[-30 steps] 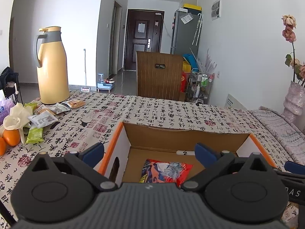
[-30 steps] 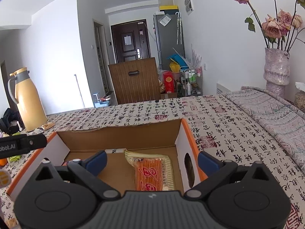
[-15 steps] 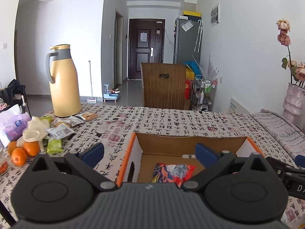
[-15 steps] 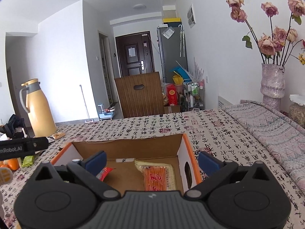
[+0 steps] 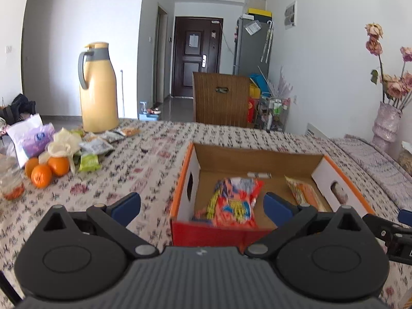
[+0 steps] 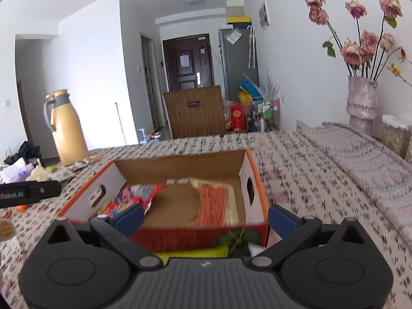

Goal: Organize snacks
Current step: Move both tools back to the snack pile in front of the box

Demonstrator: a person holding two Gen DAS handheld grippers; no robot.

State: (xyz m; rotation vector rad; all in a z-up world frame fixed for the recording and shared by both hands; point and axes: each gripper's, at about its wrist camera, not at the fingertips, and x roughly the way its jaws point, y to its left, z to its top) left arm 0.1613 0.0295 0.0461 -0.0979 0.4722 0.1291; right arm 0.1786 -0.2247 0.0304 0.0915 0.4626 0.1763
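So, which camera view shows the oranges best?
The left wrist view: three oranges lie clear beside the snack packets. In the right wrist view only an orange sliver shows under the left gripper's finger.

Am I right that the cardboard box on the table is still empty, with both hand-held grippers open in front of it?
Not quite: the cardboard box already holds two snack packets, a red-and-blue one and an orange one, as the right wrist view shows. The left hand-held gripper and right hand-held gripper are indeed open.

Open cardboard box (image 5: 253,158) — red snack bag (image 5: 233,203) left, orange packet (image 5: 305,193) right.
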